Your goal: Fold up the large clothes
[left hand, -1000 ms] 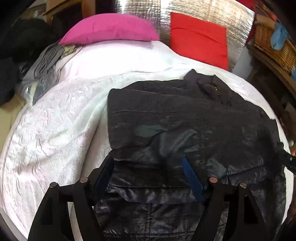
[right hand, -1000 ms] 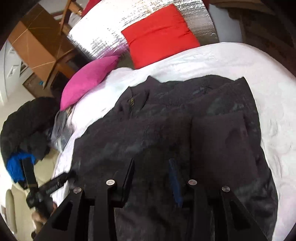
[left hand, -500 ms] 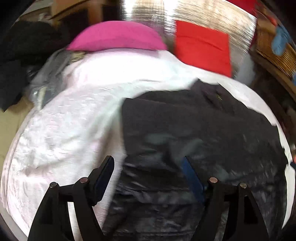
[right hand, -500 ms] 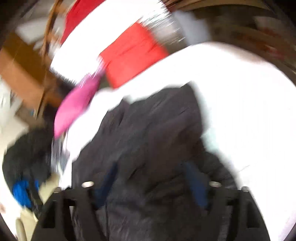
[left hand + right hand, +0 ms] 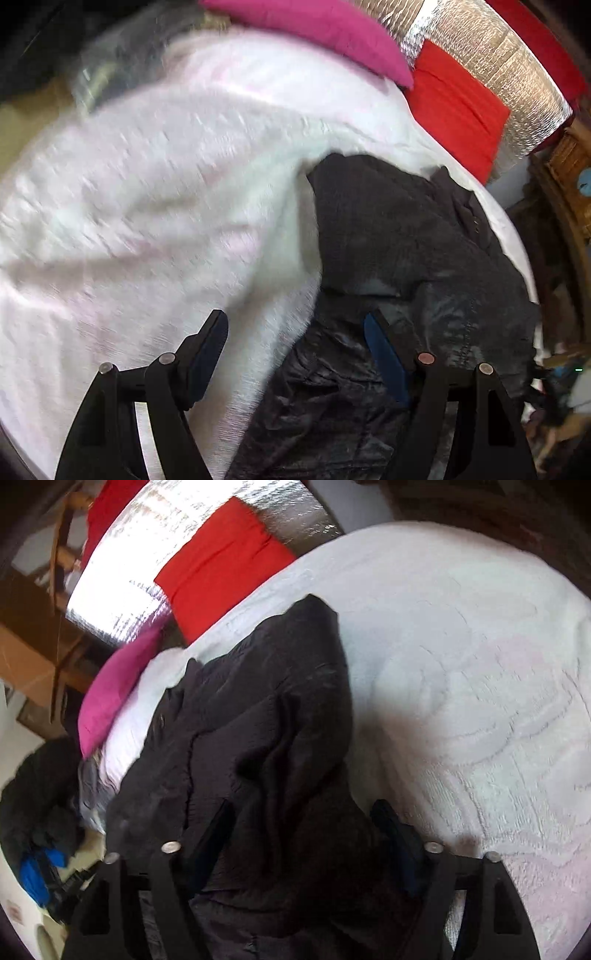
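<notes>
Right wrist: white bedspread (image 5: 480,701), red cushion (image 5: 221,565), silver headboard (image 5: 147,554).

Black jacket (image 5: 413,258) (image 5: 258,738): large, dark, shiny crinkled fabric w/ matte panels. Lies flat on white textured bedspread, partly folded: side panels turned in over the body, surface rumpled. Collar end points toward the pillows; hem end nearest both cameras. Zip/collar detail visible near the far end.

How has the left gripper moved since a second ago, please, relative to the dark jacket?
Yes: the left gripper has shifted left, off the dark jacket; its left finger is now over the white bedspread.
</notes>
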